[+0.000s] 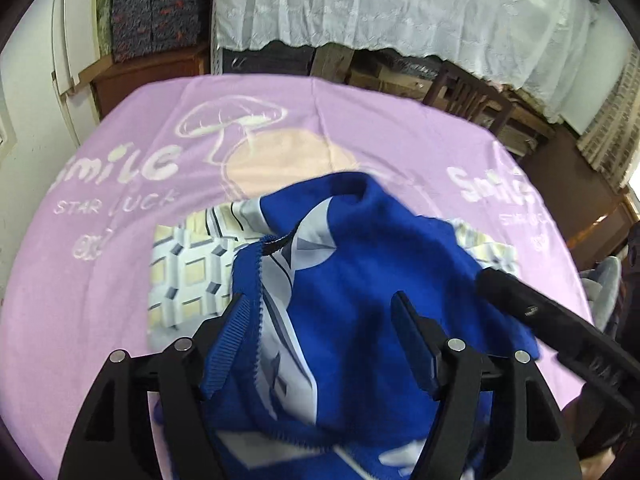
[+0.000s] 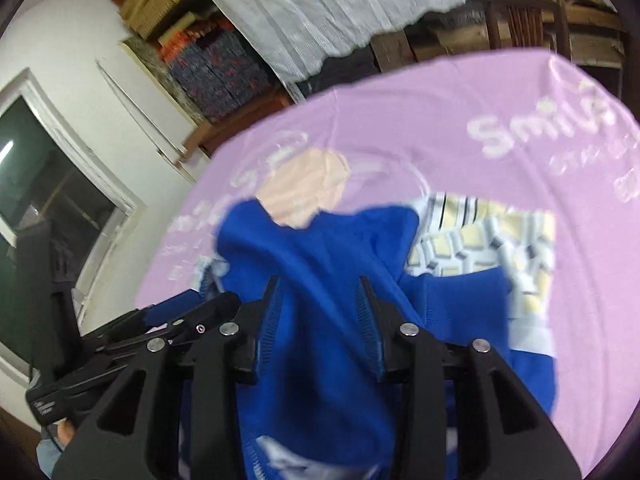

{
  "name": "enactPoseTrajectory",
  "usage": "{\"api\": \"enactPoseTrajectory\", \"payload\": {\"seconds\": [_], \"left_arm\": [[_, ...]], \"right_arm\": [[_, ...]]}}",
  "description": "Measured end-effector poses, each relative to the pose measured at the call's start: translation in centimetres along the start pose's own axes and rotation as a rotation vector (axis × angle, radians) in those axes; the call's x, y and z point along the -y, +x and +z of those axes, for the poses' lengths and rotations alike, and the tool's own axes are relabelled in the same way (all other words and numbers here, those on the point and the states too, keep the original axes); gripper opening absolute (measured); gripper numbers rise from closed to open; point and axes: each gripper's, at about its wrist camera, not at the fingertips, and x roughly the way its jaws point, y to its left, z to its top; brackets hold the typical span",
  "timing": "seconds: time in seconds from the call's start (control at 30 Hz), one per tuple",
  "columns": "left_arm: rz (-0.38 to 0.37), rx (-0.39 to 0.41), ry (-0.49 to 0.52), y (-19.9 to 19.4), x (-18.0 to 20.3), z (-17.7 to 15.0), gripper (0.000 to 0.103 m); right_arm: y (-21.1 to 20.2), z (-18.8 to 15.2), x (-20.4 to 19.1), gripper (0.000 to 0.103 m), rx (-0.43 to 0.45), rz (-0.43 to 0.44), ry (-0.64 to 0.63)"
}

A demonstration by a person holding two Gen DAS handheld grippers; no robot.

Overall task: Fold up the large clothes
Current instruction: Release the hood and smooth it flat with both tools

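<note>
Left tongs (image 1: pixel 320 312): jaws spread wide, the royal-blue knit garment with white and grey panels (image 1: pixel 360 280) bunched up between them. Its ribbed blue hem (image 1: pixel 228 344) lies against the inner face of the left finger (image 1: pixel 230 320); the right finger (image 1: pixel 408 328) sits on top of the blue fabric. Cloth fills the gap, but I can't tell whether it is actually pinched.

Right tongs (image 2: pixel 320 292): jaws about half open, blue fabric mounded between and over both ribbed pads (image 2: pixel 276 304). Same story: fabric is in the gap, grip can't be confirmed. Both views are motion-blurred.

The garment sits in a crumpled heap on the near part of the worktop, which is covered by a lilac cloth printed with a white mushroom outline, a peach circle and "Smile" lettering (image 1: pixel 120 240). Under and behind the heap lies a flat cream-and-white piece of fabric with a grey geometric block pattern (image 1: pixel 188 272), partly covered by the blue garment; it is also visible to the right of the heap in the right wrist view (image 2: pixel 480 240).

The two tongs are close together: the right one's black arm crosses the lower right of the left wrist view (image 1: pixel 528 308), touching the blue fabric, and the left one's black body shows low left in the right wrist view (image 2: pixel 132 344).

Background: white lace curtain (image 1: pixel 380 0), dark wooden chair (image 1: pixel 468 96).
</note>
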Motion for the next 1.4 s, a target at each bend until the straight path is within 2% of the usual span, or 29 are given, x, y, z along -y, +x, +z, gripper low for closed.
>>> {"api": "enactPoseTrajectory", "payload": {"seconds": [0.07,0.13,0.2,0.23,0.27,0.4,0.5,0.63,0.77,0.9,0.97,1.03,1.1,1.17,1.2,1.23,1.3,1.4], "left_arm": [[0.012,-0.022,0.004,1.8,-0.1,-0.3,0.075],[0.026,-0.02,0.011,2.8,-0.4,-0.8,0.086],[0.048,0.018,0.028,3.2,-0.5,-1.3,0.092],[0.066,0.027,0.038,3.3,-0.4,-1.4,0.099],[0.092,0.023,0.037,3.8,-0.6,-1.5,0.1],[0.06,0.012,0.002,3.7,-1.5,-1.4,0.1],[0.025,0.002,-0.026,2.3,-2.2,-1.6,0.097],[0.019,0.058,-0.012,-1.2,-2.2,-2.2,0.096],[-0.017,0.059,0.032,-3.3,-1.2,-4.4,0.096],[0.014,-0.01,0.077,-1.4,-0.2,-6.1,0.096],[0.036,-0.049,0.098,0.2,0.0,-6.5,0.098],[0.078,-0.025,0.142,0.7,0.6,-6.9,0.1],[0.076,-0.021,0.134,0.7,0.5,-7.0,0.1],[0.061,-0.016,0.112,0.2,0.0,-7.0,0.1],[0.055,-0.012,0.097,-0.1,-0.2,-6.9,0.1],[0.046,-0.005,0.08,-0.7,-0.6,-6.8,0.1],[0.029,0.03,0.037,-2.5,-1.8,-6.8,0.1],[-0.015,0.06,-0.031,-4.8,-4.4,-7.2,0.1]], "right_arm": [[1.3,-0.4,0.9,0.035,-0.028,0.01,0.01],[1.7,-0.6,1.1,0.033,-0.027,0.018,-0.015],[1.9,-0.7,0.7,0.032,-0.028,0.002,-0.036],[2.0,-0.8,0.6,0.033,-0.026,-0.005,-0.047],[2.0,-0.9,0.3,0.033,-0.023,-0.015,-0.069],[1.4,-1.0,0.5,0.033,-0.023,0.003,-0.054],[-0.7,-1.4,-0.3,0.036,0.01,0.002,-0.082],[-3.9,-2.9,-1.4,0.037,0.051,0.039,-0.101],[-4.5,-4.8,-1.1,0.037,0.02,0.051,-0.091],[-2.9,-5.6,-0.2,0.036,-0.059,0.041,-0.046],[-2.3,-5.5,0.8,0.036,-0.074,0.075,-0.008],[-2.3,-5.3,1.6,0.036,-0.086,0.119,0.035],[-2.5,-5.2,2.4,0.036,-0.09,0.163,0.085],[-3.7,-5.1,2.7,0.036,-0.068,0.17,0.104],[-4.7,-5.2,2.6,0.039,-0.039,0.16,0.097],[-5.8,-5.5,2.6,0.049,-0.01,0.149,0.086],[-8.4,-6.4,2.9,0.059,0.052,0.122,0.063],[-10.2,-7.3,4.5,0.06,0.077,0.083,0.07]]}}
